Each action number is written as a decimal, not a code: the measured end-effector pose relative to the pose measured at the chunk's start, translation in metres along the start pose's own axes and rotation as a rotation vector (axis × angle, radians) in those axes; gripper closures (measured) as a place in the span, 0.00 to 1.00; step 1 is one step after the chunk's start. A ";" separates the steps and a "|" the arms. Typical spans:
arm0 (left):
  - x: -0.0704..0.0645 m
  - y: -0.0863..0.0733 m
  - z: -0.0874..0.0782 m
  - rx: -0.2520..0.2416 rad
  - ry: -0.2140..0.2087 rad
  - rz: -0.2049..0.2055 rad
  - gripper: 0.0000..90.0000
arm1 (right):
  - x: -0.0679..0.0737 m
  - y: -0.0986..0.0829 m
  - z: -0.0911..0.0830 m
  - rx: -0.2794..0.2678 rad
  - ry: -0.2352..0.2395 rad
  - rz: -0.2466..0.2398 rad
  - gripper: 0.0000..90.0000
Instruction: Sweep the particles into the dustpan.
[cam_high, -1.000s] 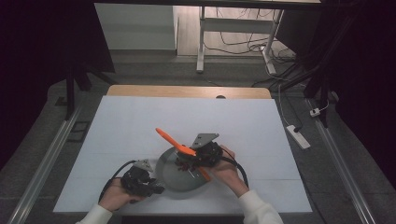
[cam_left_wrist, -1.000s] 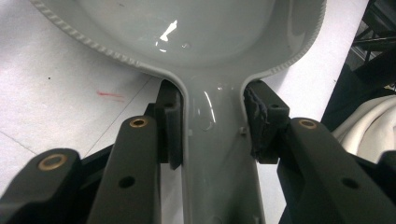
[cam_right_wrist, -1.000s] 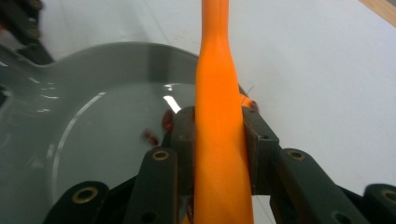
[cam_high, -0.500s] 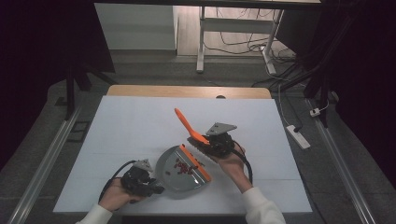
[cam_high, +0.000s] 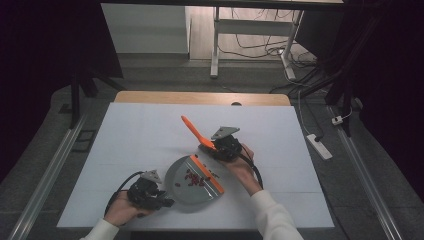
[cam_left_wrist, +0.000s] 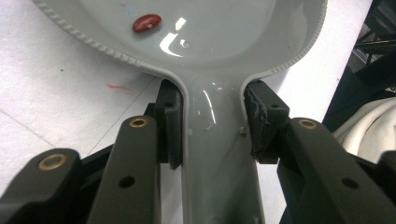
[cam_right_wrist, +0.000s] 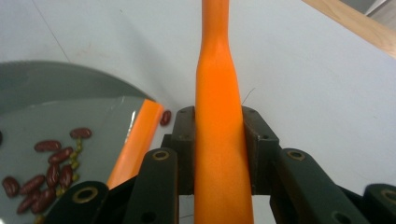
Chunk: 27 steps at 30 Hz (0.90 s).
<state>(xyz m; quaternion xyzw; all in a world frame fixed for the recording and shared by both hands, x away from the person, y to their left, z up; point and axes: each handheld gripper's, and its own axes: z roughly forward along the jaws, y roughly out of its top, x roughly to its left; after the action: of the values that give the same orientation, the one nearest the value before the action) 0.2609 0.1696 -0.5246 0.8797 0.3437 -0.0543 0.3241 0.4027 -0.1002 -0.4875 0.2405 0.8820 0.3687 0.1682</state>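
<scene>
A round grey dustpan (cam_high: 175, 192) with a straight orange lip (cam_high: 207, 173) lies on the white table near the front. Several red beans (cam_high: 192, 177) rest in it. My left gripper (cam_high: 165, 202) is shut on the pan's handle (cam_left_wrist: 217, 154), and one bean (cam_left_wrist: 146, 22) lies in the pan (cam_left_wrist: 233, 32) just ahead of the jaws. My right gripper (cam_high: 211, 147) sits at the far right end of the lip, shut on an orange tool handle (cam_high: 192, 128) that points up and to the left. In the right gripper view, the handle (cam_right_wrist: 218, 70) runs between the jaws; beans (cam_right_wrist: 46, 177) and lip (cam_right_wrist: 133, 144) lie to the left.
The white table cover (cam_high: 150, 130) ends at a wooden strip (cam_high: 200, 97) on the far side. A stray bean (cam_right_wrist: 165, 117) lies beside the lip's end. A power strip (cam_high: 317, 145) lies on the floor to the right, and metal frame legs (cam_high: 215, 45) stand beyond the table.
My right gripper moved the orange handle from over the pan's middle to the right and farther away, to the lip's far end. The left gripper and pan stayed put.
</scene>
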 end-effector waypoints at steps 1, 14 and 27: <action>0.000 0.000 0.000 0.001 0.000 -0.001 0.69 | 0.001 0.002 0.002 0.002 0.008 -0.002 0.78; 0.001 -0.001 0.000 0.000 -0.002 -0.002 0.69 | 0.018 0.003 0.000 0.027 0.088 -0.100 0.78; 0.000 -0.001 0.000 0.000 0.002 0.002 0.69 | 0.025 0.001 -0.039 -0.095 0.108 -0.054 0.78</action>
<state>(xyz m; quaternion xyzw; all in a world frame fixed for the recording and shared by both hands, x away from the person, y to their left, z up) 0.2601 0.1700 -0.5252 0.8801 0.3432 -0.0530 0.3238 0.3632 -0.1082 -0.4639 0.1881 0.8774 0.4182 0.1414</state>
